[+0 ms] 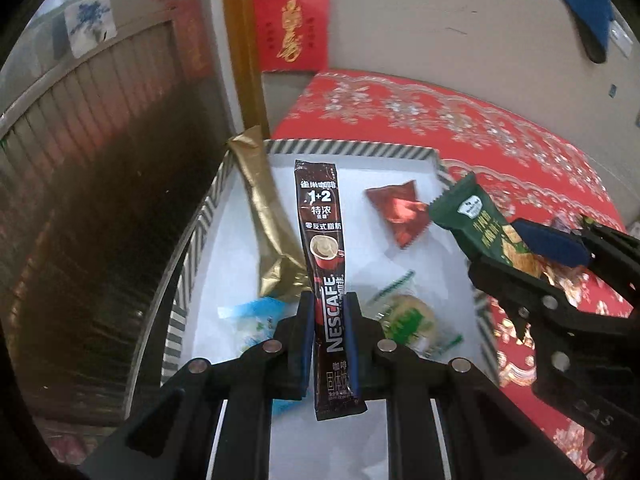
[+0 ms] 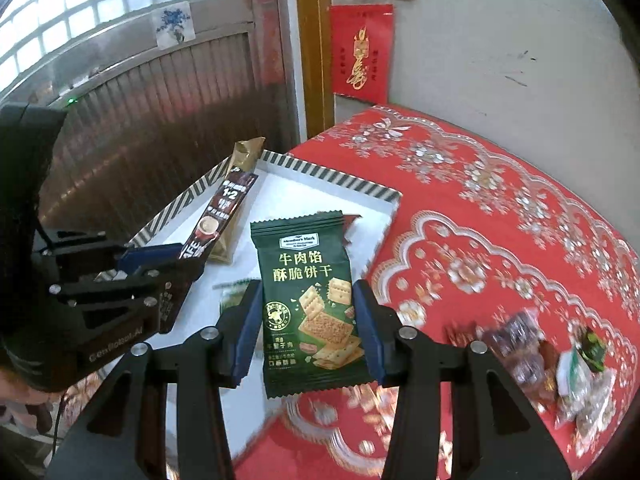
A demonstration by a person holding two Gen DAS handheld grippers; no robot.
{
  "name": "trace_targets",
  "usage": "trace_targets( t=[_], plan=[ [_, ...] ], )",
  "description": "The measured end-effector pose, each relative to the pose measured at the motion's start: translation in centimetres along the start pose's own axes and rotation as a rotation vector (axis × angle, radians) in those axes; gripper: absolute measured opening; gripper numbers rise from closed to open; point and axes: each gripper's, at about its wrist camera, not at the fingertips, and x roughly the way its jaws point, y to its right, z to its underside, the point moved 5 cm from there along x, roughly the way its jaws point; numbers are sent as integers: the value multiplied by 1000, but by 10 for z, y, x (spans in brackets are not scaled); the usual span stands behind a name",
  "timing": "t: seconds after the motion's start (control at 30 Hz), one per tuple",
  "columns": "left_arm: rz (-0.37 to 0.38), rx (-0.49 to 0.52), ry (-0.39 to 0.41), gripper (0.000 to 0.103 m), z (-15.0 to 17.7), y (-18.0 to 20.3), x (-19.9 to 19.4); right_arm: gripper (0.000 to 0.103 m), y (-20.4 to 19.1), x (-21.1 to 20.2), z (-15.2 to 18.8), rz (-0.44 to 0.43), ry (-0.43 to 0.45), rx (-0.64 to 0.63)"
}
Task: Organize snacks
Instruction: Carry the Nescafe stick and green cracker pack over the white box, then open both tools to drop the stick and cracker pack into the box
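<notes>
My left gripper [image 1: 328, 312] is shut on a dark Nescafe coffee stick [image 1: 322, 240], held upright over the white tray with a striped rim [image 1: 352, 147]. My right gripper [image 2: 306, 304] is shut on a green cracker packet [image 2: 308, 300], held at the tray's right edge; the packet [image 1: 480, 228] also shows in the left wrist view. In the tray lie a gold stick pack [image 1: 268, 216], a red foil snack [image 1: 400, 210], a blue-white packet [image 1: 256, 318] and a green-white round snack [image 1: 408, 316].
A red embroidered cloth [image 2: 500, 208] covers the table. A pile of loose wrapped snacks [image 2: 560, 360] lies on it at the right. A wall with red paper hangings [image 2: 362, 52] stands behind, and a dark slatted door [image 2: 160, 120] is to the left.
</notes>
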Motion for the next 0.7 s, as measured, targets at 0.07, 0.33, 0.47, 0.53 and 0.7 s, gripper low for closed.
trace_targets(
  t=[0.07, 0.33, 0.47, 0.53, 0.7],
  plan=[
    [1, -11, -13, 14, -2, -6, 8, 44, -2, 15, -6, 5, -19, -2],
    [-23, -40, -39, 14, -7, -27, 33, 44, -1, 71, -19, 10, -89, 31],
    [-36, -38, -35, 14, -8, -31, 37, 44, -5, 83, -15, 3, -106, 28],
    [-51, -24, -25, 14, -8, -29, 37, 44, -8, 85, -14, -2, -106, 23],
    [-68, -10, -11, 18, -7, -26, 34, 45, -14, 85, -14, -36, -104, 32]
  ],
)
